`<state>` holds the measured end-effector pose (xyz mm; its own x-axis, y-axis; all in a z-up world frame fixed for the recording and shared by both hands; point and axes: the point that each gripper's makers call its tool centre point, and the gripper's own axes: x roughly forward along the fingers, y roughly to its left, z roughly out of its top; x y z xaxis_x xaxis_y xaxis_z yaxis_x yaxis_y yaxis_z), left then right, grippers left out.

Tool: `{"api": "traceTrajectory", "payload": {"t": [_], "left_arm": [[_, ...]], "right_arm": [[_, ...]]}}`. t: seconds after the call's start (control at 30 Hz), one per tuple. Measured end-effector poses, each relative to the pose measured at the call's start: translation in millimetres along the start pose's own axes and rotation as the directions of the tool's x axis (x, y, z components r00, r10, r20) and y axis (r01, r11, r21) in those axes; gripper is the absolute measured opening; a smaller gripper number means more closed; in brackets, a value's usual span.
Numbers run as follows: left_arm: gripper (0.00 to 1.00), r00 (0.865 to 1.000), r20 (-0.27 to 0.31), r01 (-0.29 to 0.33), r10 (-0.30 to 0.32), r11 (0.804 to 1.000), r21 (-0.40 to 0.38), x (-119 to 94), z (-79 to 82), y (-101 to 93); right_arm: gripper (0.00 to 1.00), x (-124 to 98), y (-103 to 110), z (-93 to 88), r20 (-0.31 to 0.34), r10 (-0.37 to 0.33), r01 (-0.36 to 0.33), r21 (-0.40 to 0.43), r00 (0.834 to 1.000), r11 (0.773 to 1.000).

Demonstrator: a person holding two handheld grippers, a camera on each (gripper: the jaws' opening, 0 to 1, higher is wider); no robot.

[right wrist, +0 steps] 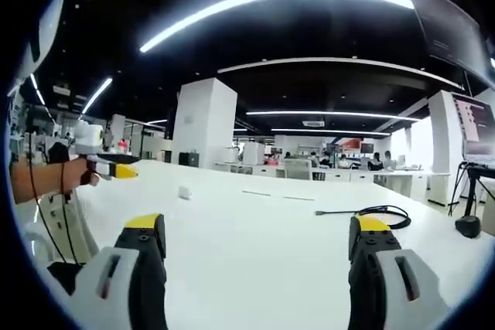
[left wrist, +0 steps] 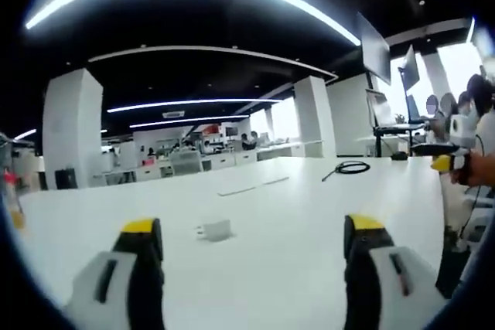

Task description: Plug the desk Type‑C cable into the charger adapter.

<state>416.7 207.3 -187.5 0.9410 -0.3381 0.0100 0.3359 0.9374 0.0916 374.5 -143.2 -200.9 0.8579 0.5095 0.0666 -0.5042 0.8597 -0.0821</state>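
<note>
Both tools stand spread wide with nothing between their yellow-tipped jaws. From the left gripper view, the left tool (left wrist: 255,249) hovers low over the white tabletop (left wrist: 309,206), and the small white charger adapter (left wrist: 216,229) lies on the tabletop just ahead, between the jaws and nearer the left one. Farther back and to the right, the black Type-C cable (left wrist: 349,167) rests coiled on the tabletop, well apart from the adapter. At the right edge of that view the right tool (left wrist: 442,162) comes in, held in a person's hand (left wrist: 473,169). From the right gripper view, the left tool (right wrist: 116,169) appears at the left edge, the adapter (right wrist: 184,192) sits small on the tabletop beyond it, the right tool (right wrist: 259,256) hangs above the tabletop, and the coiled cable (right wrist: 379,214) lies just beyond its right jaw.
</note>
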Motion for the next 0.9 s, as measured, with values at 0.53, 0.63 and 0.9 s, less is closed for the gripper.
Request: {"api": "traceTrajectory", "payload": {"t": [0.53,0.63,0.9], "left_arm": [[0.94,1.0,-0.018,0.012,-0.012,1.0,0.024,22.1,5.0,26.9],[0.95,0.999,-0.03,0.016,-0.015,0.999,0.032,24.4,5.7,29.1],[0.95,0.997,-0.066,0.034,-0.029,0.997,0.072,32.4,0.0,32.2]], "right_arm": [[1.0,1.2,-2.9,-3.8,-0.018,-0.013,0.013,0.001,1.0,1.0],[1.0,1.9,-3.6,-5.2,-0.022,-0.011,0.011,0.002,1.0,1.0],[1.0,1.9,-4.8,-9.4,-0.031,-0.012,0.013,0.009,0.999,1.0]]}}
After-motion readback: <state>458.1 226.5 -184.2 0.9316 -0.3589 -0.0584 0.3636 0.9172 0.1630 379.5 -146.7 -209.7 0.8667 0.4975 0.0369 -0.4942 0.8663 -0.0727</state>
